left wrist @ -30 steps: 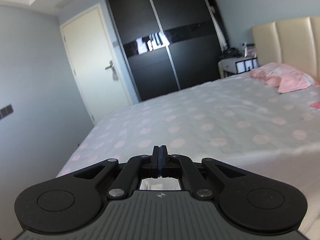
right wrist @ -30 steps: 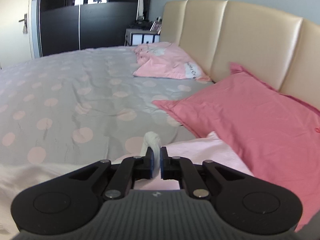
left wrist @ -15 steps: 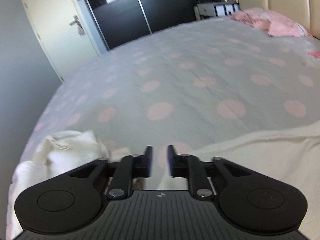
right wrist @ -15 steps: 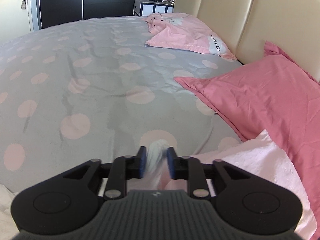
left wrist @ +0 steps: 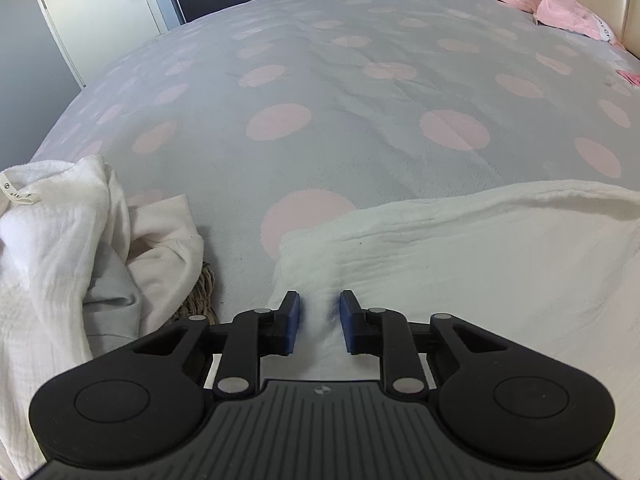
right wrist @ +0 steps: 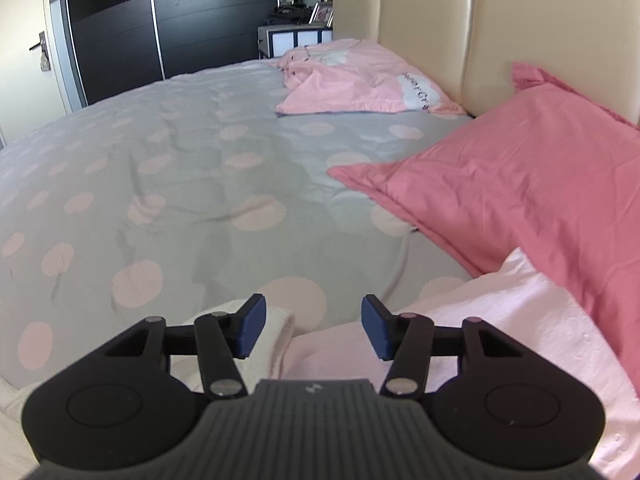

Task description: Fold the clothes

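A cream-white garment [left wrist: 460, 248] lies spread on the bed, its edge running across the lower right of the left wrist view. My left gripper [left wrist: 319, 322] is open just above its left corner, cloth showing between the fingers. In the right wrist view the same white cloth [right wrist: 276, 326] ends in a folded corner by the left finger, resting beside a pale pink garment [right wrist: 500, 320]. My right gripper [right wrist: 311, 328] stands wide open over that spot, holding nothing.
A heap of crumpled white clothes [left wrist: 60, 248] lies at the bed's left edge. The grey bedspread [left wrist: 320, 92] with pink dots stretches ahead. A deep pink pillow [right wrist: 520, 184] and a light pink pillow [right wrist: 360, 80] sit against the beige headboard [right wrist: 440, 20]. Dark wardrobe [right wrist: 168, 20] behind.
Both grippers have opened and dropped toward the bed. The right one has let go of the white cloth it was pinching; the left one went from shut to open above the garment's corner.
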The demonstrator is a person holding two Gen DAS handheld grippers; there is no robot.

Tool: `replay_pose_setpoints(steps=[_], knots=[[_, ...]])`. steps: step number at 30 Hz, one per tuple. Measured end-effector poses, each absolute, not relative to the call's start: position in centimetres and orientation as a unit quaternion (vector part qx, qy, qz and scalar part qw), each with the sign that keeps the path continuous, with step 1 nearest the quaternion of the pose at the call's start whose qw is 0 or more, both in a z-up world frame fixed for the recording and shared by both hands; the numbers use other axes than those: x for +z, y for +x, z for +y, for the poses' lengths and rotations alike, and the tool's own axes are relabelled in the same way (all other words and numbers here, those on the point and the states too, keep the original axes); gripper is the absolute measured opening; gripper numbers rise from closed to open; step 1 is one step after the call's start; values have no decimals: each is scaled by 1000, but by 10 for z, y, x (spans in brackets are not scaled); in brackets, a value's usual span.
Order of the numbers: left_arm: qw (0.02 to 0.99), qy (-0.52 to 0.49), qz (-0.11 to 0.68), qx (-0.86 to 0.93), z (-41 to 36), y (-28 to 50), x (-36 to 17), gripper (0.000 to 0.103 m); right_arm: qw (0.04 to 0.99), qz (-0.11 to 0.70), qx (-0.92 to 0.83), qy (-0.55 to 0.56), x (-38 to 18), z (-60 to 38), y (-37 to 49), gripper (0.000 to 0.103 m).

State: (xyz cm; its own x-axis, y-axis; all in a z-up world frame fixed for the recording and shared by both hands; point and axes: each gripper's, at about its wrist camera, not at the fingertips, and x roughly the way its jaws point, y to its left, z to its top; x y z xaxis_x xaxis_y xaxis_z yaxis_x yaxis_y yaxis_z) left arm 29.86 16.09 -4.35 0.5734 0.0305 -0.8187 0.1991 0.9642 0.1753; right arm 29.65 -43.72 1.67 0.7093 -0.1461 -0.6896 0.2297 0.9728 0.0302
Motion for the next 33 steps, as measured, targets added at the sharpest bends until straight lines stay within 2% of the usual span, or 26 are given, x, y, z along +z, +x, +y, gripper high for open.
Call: replay_pose_setpoints(steps=[4, 8, 10, 11, 12, 13, 14, 19, 22, 28, 29, 30, 32, 33], knots=[[878, 122, 460, -45, 159, 302, -46, 21, 911, 393, -92, 81, -5, -439, 321, 56], [881, 118, 456, -47, 159, 304, -45, 21, 899, 420, -79, 101, -26, -441, 339, 62], [882, 115, 454, -49, 158, 304, -44, 21, 892, 428, -70, 128, -35, -443, 342, 60], [883, 114, 453, -49, 158, 305, -44, 20, 891, 428, -64, 140, -36, -444, 342, 46], [884, 113, 452, -50, 158, 305, -44, 17, 891, 425, -60, 147, -35, -444, 342, 26], [884, 112, 450, -51, 158, 306, -44, 7, 891, 423, -56, 155, -34, -444, 342, 25], [885, 111, 449, -51, 158, 306, -43, 3, 891, 420, -53, 163, -34, -444, 341, 25], [896, 89, 433, -29, 163, 304, -28, 0, 910, 374, -109, 146, -12, -447, 331, 22], [915, 88, 394, -5, 170, 298, -7, 0, 917, 349, -129, 145, -3, -451, 326, 22], [913, 105, 395, -3, 165, 299, -9, 1, 915, 362, -127, 126, -4, -443, 332, 24], [912, 111, 396, -6, 163, 297, -8, 2, 914, 365, -125, 126, -3, -442, 333, 27], [910, 118, 397, -9, 162, 294, -7, 4, 913, 367, -126, 122, -2, -441, 332, 36], [908, 130, 398, -16, 159, 290, -6, 16, 917, 363, -128, 104, 4, -438, 327, 48], [907, 137, 399, -19, 158, 288, -5, 19, 919, 361, -125, 96, 8, -437, 324, 48]])
